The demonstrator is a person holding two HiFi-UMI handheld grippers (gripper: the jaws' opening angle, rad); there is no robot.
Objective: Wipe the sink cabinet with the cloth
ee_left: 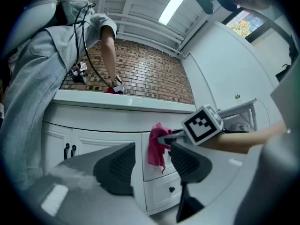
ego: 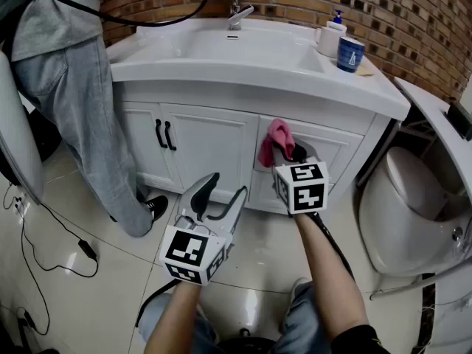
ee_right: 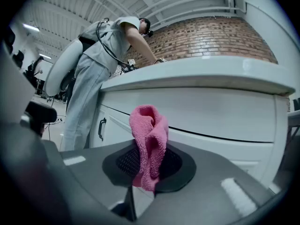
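1. The right gripper (ee_right: 149,165) has its jaws pressed together on the pink cloth (ee_right: 149,139). The cloth stands bunched above the jaw pads, and a short end hangs below them.
2. In the head view, the cloth is at the top of the upper right drawer front of the white sink cabinet (ego: 206,135), just under the countertop edge. Whether the cloth touches the drawer front cannot be told.
3. The left gripper (ego: 221,190) has its jaws spread, with nothing between them. It hovers lower and to the left of the right gripper, apart from the cabinet and pointed at it.
4. Two black handles (ego: 164,134) sit side by side on the cabinet doors, left of the cloth.
5. On the countertop, a faucet (ego: 237,15) stands behind the basin; a soap dispenser (ego: 332,35) and a blue cup (ego: 350,53) stand at the right end.
6. A second person (ego: 66,65) in grey clothing stands at the left end of the cabinet.
7. A white toilet (ego: 405,205) stands to the right of the cabinet.
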